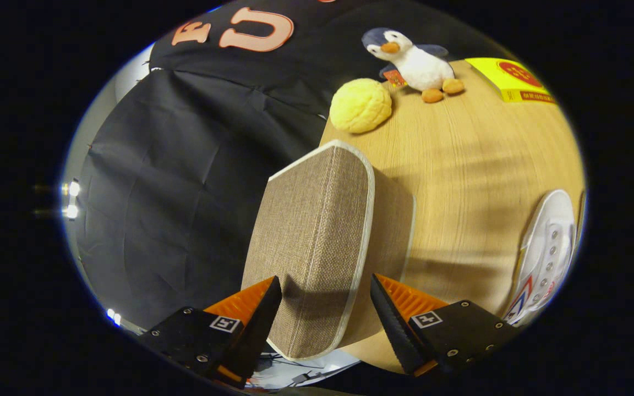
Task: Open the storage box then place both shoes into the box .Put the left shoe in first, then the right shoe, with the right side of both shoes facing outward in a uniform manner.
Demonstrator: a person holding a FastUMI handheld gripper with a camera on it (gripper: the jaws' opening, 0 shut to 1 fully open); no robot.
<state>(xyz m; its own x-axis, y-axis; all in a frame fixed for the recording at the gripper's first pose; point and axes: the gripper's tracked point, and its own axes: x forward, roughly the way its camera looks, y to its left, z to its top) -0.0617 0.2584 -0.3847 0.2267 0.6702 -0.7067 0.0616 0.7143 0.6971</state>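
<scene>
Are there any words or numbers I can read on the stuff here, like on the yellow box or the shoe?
None can be read.
Flat yellow box with a red circle: red print, too blurred.
Plush penguin toy: orange tag, too small.
White lace-up shoe: red and blue mark, no legible letters.
Open black gripper, fingers either side of the brown woven fabric storage box: square pattern markers, no words.

yellow box (509, 80): red round mark and a red strip of print, too small to read
gripper (325, 308) finger blocks: square black-and-white marker tags, no words
</scene>
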